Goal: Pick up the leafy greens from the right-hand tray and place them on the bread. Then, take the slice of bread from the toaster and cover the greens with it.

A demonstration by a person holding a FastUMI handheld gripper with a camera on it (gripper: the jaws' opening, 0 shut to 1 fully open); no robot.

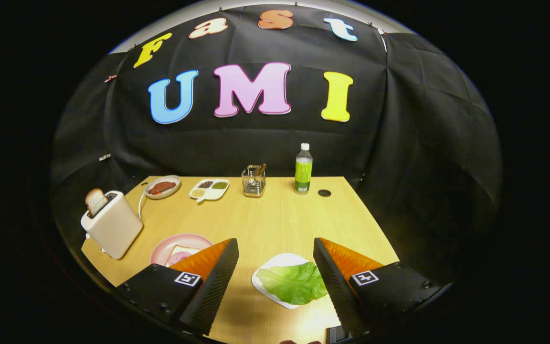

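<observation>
Two fingers of the tool (275, 282) are being held wide apart, with nothing gripped. The leafy greens (293, 284) are lying on a white tray (280, 261) on the bench (275, 215), between the fingers and closer to the right one. The bread (183, 251) is waiting on a pink plate (170, 242) partly behind the left finger. Another slice (95, 200) is sticking out of the toaster (112, 224). The thin leaf could be missed or torn if it is being pinched off-centre. The tray could be pushed along by the right finger.
</observation>
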